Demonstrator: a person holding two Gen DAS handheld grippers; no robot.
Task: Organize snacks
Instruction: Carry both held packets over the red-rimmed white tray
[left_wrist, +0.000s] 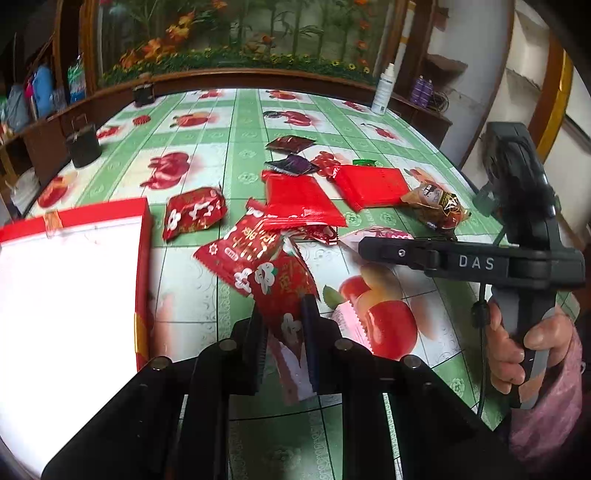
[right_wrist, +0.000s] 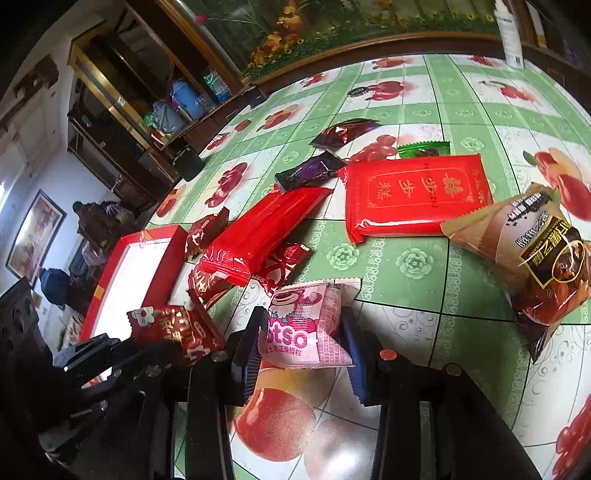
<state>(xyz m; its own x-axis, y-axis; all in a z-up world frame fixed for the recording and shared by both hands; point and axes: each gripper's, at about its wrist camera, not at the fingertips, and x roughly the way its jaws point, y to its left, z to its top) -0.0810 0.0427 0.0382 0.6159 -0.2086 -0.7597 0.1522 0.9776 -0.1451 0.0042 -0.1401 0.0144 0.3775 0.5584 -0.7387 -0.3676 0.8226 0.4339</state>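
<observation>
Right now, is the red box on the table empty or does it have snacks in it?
Empty as far as visible: the red box shows only a bare white interior in both views, though glare washes it out; the snack packets lie outside on the tablecloth.

The left gripper (left_wrist: 284, 332) points forward and downward, its two black fingers (left_wrist: 255, 343) drawn close together with their ribbed pads pressed on a thin red packet (left_wrist: 284, 295). The right gripper (right_wrist: 304, 336) is likewise pitched downward, its fingers (right_wrist: 249, 354) set moderately apart and clamped on the sides of a pink packet (right_wrist: 306, 325). In the left wrist view, the person's right hand (left_wrist: 517, 350) wraps the grey handle of the right gripper, a pink sleeve (left_wrist: 546, 413) covering the wrist.
</observation>
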